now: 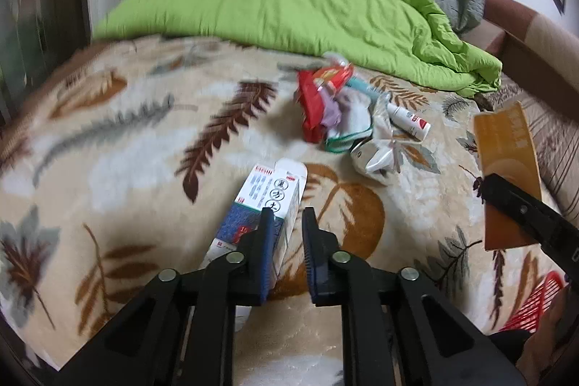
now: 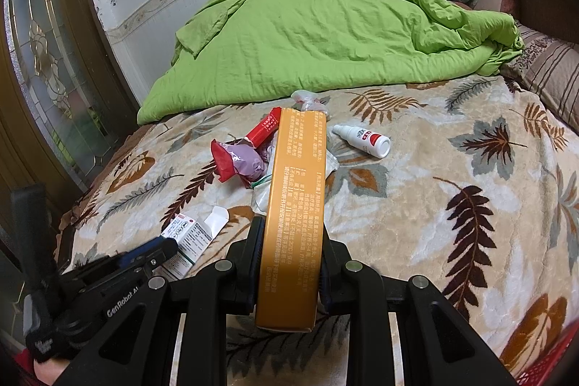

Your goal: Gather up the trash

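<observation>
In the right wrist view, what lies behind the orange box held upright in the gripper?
Behind the orange box sits the litter pile: a red wrapper, purple scrap and clear plastic. The box covers the pile's middle, so anything there stays unseen.

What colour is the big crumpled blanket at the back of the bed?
The blanket is bright green; the right wrist view shows it best.

light: soft, even | left view: motion-blurred | right: sharp | edges: fisheye-bent, perhaps vignetted
</observation>
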A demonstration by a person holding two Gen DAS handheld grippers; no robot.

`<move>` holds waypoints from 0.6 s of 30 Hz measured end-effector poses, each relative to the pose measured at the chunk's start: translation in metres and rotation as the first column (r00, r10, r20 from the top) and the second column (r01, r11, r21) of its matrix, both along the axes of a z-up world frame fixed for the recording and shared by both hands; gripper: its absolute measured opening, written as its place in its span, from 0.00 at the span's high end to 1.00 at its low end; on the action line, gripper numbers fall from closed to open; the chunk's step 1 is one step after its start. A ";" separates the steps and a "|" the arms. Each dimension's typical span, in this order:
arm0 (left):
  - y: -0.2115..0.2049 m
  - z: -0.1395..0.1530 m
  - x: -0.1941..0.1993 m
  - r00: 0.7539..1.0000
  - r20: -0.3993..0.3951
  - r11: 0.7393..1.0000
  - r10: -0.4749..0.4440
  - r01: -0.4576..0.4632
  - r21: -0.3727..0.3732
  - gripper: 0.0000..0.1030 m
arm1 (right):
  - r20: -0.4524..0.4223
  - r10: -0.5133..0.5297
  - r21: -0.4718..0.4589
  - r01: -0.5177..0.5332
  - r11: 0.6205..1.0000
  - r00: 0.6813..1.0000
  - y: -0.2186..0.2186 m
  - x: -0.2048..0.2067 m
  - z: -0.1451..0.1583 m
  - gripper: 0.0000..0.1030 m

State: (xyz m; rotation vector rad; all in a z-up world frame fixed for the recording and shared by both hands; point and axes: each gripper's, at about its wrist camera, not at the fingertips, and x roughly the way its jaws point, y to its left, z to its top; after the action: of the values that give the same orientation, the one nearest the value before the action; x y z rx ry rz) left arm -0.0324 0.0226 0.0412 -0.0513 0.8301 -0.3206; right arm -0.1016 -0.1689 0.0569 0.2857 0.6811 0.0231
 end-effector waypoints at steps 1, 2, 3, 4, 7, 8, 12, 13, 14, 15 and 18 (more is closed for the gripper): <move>0.002 0.000 0.001 1.000 -0.005 1.000 0.004 -0.004 -0.012 0.87 | 0.001 -0.001 0.002 0.001 1.000 1.000 -0.001 0.000 0.000 0.74; 0.005 -0.001 0.002 1.000 -0.014 1.000 0.002 -0.002 -0.030 0.87 | 0.001 -0.001 0.002 0.001 1.000 1.000 -0.001 0.000 0.000 0.74; 0.005 -0.001 0.003 1.000 -0.023 0.999 -0.003 0.002 -0.045 0.87 | 0.001 -0.002 0.004 0.002 1.000 1.000 -0.001 -0.001 0.000 0.74; 0.007 -0.001 0.003 1.000 -0.031 0.998 -0.006 0.004 -0.060 0.87 | 0.000 -0.001 0.003 0.001 1.000 1.000 -0.001 0.000 0.000 0.74; 0.011 0.000 0.004 0.999 -0.035 0.995 -0.007 0.003 -0.095 0.86 | 0.002 -0.004 0.014 0.004 1.000 1.000 -0.003 -0.001 0.001 0.74; 0.011 0.000 0.005 0.999 -0.037 0.996 -0.004 0.000 -0.093 0.84 | 0.002 -0.004 0.016 0.004 1.000 1.000 -0.003 -0.001 0.001 0.74; 0.005 0.000 0.008 1.000 -0.031 0.998 -0.001 -0.001 -0.059 0.59 | 0.005 -0.003 0.025 0.003 1.000 1.000 -0.004 -0.002 0.002 0.74; 0.003 0.000 0.008 1.000 -0.021 1.000 0.008 -0.009 -0.030 0.55 | 0.004 -0.005 0.026 0.005 1.000 1.000 -0.004 -0.001 0.002 0.74; 0.000 0.000 0.007 1.000 -0.009 1.000 0.022 -0.022 0.004 0.49 | 0.005 -0.005 0.029 0.005 1.000 1.000 -0.004 -0.001 0.002 0.74; 0.000 -0.001 0.007 1.000 -0.007 1.000 0.026 -0.026 0.010 0.48 | 0.005 -0.006 0.034 0.006 0.999 1.000 -0.004 -0.001 0.002 0.74; 0.004 0.001 0.008 0.999 0.006 0.998 0.052 -0.052 0.023 0.48 | 0.006 -0.009 0.050 0.009 0.999 1.000 -0.006 -0.001 0.002 0.74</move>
State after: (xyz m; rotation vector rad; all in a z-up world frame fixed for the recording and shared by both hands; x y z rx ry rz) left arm -0.0246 0.0265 0.0422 -0.0507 0.8257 -0.2623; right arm -0.1028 -0.1744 0.0589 0.3366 0.6739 0.0322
